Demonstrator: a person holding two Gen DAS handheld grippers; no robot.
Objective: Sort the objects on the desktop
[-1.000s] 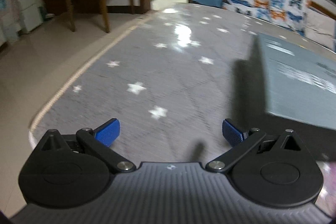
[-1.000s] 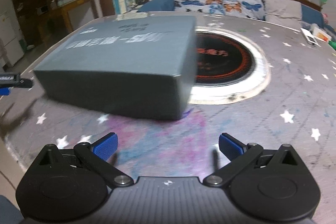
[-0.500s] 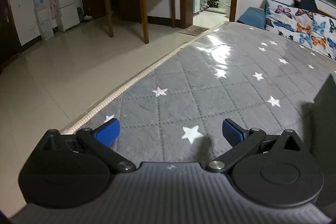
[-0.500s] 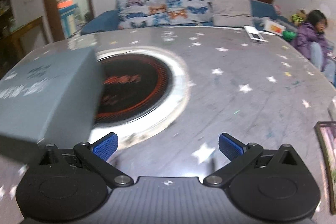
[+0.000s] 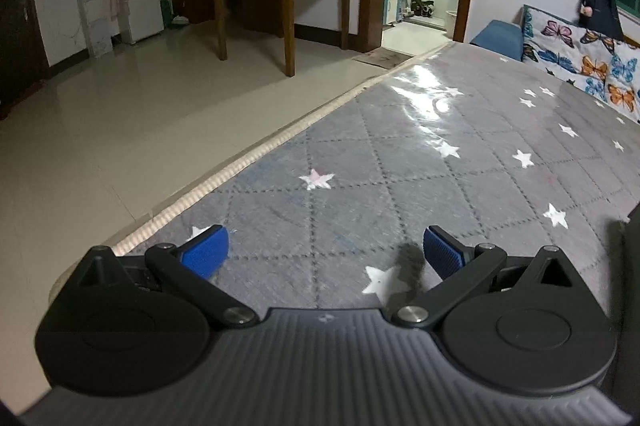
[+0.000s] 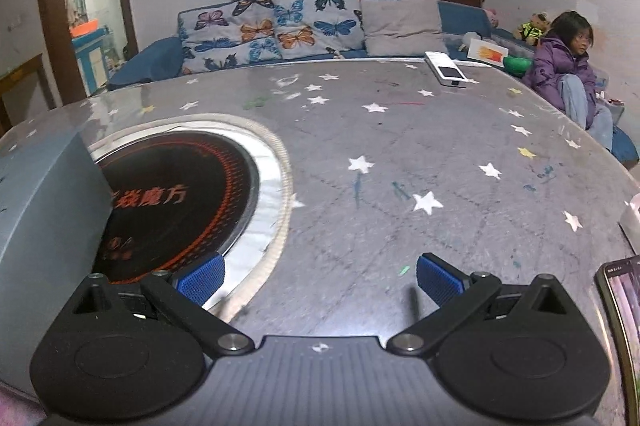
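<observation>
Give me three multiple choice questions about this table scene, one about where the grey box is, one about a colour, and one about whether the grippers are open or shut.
1. In the right wrist view, where does the grey box lie?
A. at the left, beside the round black cooktop
B. at the far right edge
C. on the sofa

2. What colour are the pads on the fingers?
A. red
B. blue
C. white

3. How do the left gripper and right gripper stand?
A. both shut on a thing
B. one open, one shut
C. both open, holding nothing

Answers: 1 A, the box fills the left edge next to the cooktop. 2 B, every pad shows blue. 3 C, bare tablecloth shows between each pair of fingers.
</observation>
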